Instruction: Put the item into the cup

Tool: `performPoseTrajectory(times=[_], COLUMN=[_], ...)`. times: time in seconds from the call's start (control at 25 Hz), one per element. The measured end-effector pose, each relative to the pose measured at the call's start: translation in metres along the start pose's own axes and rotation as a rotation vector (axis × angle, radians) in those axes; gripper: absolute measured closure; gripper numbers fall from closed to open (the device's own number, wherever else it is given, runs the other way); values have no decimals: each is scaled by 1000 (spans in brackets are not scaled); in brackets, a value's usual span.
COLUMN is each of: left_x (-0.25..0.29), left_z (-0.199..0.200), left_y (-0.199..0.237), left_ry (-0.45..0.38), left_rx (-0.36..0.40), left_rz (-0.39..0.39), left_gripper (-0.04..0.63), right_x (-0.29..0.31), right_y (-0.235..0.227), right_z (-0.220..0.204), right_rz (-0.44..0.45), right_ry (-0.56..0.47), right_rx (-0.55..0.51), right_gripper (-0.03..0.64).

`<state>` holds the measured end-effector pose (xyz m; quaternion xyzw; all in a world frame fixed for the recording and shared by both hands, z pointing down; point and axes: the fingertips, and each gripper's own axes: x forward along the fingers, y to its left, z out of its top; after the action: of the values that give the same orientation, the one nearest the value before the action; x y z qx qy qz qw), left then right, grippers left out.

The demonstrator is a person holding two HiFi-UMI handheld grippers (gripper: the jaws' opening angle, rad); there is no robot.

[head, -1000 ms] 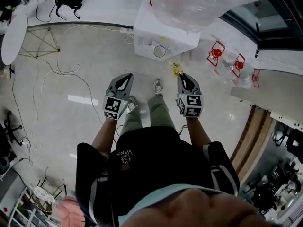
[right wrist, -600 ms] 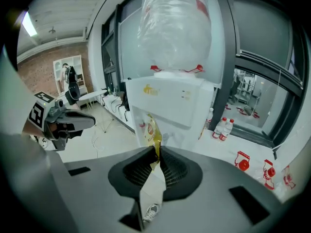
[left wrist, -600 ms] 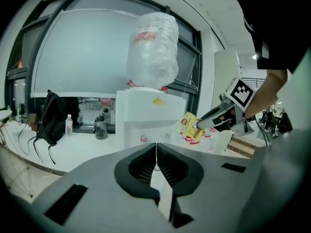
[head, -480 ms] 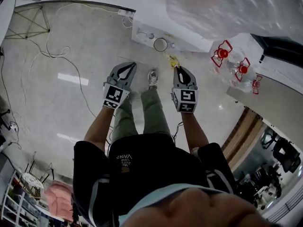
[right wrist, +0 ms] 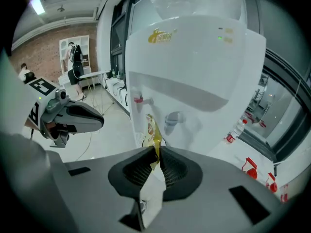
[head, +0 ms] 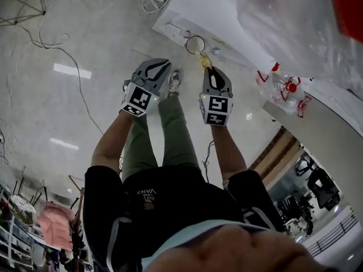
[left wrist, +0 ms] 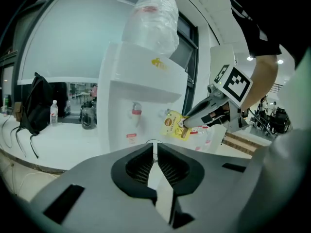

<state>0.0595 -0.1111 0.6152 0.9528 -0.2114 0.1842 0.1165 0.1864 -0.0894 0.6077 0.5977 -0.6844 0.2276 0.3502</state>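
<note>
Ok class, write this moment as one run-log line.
left claw shut, empty | right claw shut on packet | cup on dispenser, packet not in yet

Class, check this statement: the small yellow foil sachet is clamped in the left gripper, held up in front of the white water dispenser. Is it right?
Not quite. The small yellow foil sachet is clamped in the right gripper, not the left, as the right gripper view shows. It is indeed held up in front of the white water dispenser.

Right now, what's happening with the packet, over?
Left gripper shut, empty. Right gripper shut on packet. Packet beside cup, not in yet. Nothing seen in the way.
</note>
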Motion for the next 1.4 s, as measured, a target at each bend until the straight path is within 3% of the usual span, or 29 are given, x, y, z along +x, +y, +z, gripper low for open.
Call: performPoseTrajectory(times=[0.24, 1.0, 1.4], left_x=[36, 129, 152], left_z=[-37, -87, -95], left_y=[16, 23, 17], left_ry=[41, 159, 177], left_rx=[53, 220, 282], left_rz=[-35, -191, -227], left_gripper=[567, 337, 313], right_x=[36, 93, 105], right_y=[1, -12, -3], right_z=[-4, -12, -13], right_rz=[-10, -39, -29], right_ry=[26, 73, 105], right_rx=[-25, -329, -474], right_gripper=[552, 552, 552])
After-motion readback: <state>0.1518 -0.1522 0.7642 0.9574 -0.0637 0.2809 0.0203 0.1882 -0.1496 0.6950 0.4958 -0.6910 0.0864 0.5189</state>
